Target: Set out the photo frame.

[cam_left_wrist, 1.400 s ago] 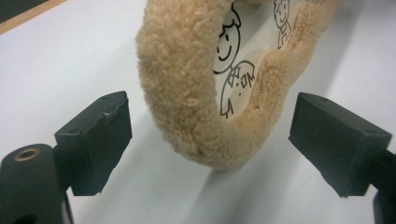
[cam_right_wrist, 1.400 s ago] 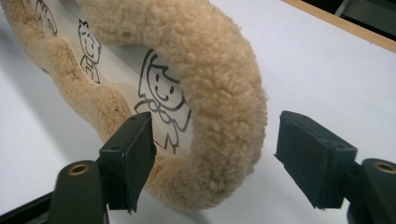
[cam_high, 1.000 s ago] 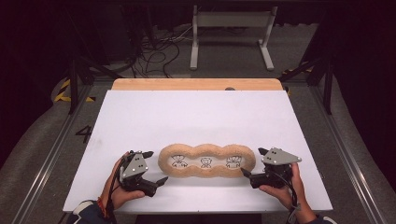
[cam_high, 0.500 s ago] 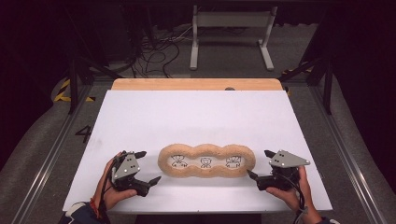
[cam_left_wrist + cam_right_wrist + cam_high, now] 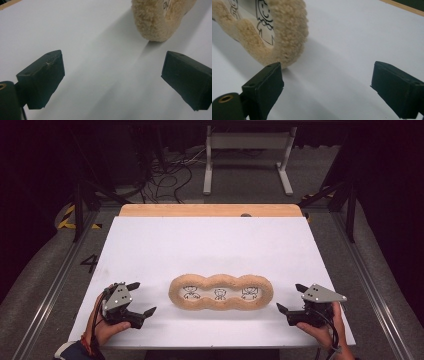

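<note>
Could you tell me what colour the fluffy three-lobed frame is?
Tan frame; right gripper view shows it best.

Fuzzy tan three-lobed frame [image 5: 160, 20] cut off by top edge at 1 o'clock in left gripper view, by top and left edges at 11 o'clock in right gripper view. Its three black line drawings [image 5: 220, 293] too small to tell. Small dark thing [image 5: 245, 215] on the table's far wooden edge unidentifiable.

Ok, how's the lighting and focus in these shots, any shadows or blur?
High view: the white table is bright, the surroundings dark, everything slightly soft. Left gripper view: the fuzzy three-lobed piece throws a soft shadow toward the camera. Right gripper view: its pile looks sharp, and the near jaws are a little blurred.
</note>
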